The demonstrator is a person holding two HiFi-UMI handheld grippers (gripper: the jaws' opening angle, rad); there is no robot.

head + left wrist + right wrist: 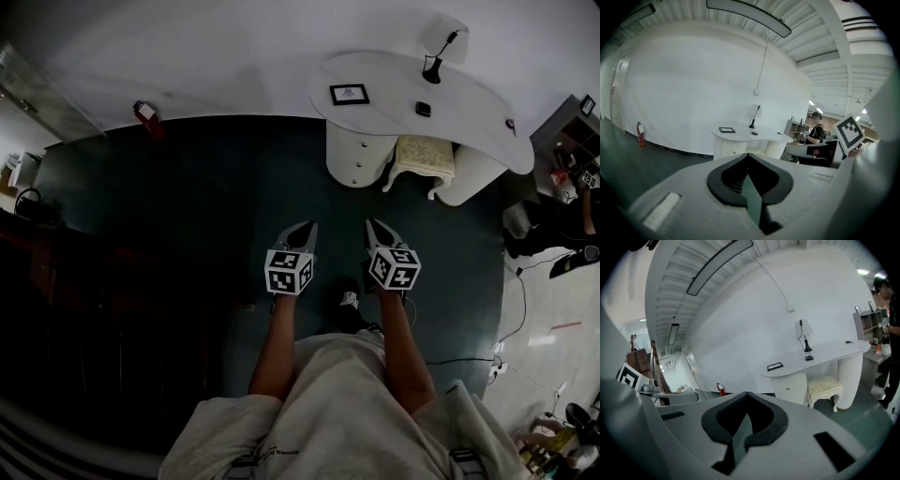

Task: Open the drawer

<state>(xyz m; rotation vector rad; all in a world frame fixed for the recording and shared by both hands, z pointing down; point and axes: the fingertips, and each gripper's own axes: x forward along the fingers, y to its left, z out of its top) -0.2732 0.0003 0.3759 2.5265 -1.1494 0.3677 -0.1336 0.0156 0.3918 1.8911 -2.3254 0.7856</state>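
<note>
Currently, the person stands on the dark green floor (187, 206) with 2 grippers held out ahead, side by side and a little apart, each pointing slightly downward. The left gripper (307, 231) has its jaws fully together, tips meeting, with nothing between them. The right gripper (375, 230) is in the same condition: jaws closed tip to tip and empty. Neither gripper touches any furniture. The drawer (787, 386), a white front with a small knob, sits closed in the white cabinet (359, 155) under the left end of a curved white desk (469, 122) that stands against the white wall. It is ahead of both grippers and well apart from them, with bare floor between. A stool (424, 153) with a cream cushion stands just beside the cabinet, under the desk's middle. On the desktop are 1 dark picture frame (349, 94) lying above the cabinet and 1 black lamp (432, 67) nearer the wall. A red fire extinguisher (145, 112) stands at the foot of the wall, well to the left. Another person (816, 133) in a dark top is at shelving beyond the desk's far end.
</note>
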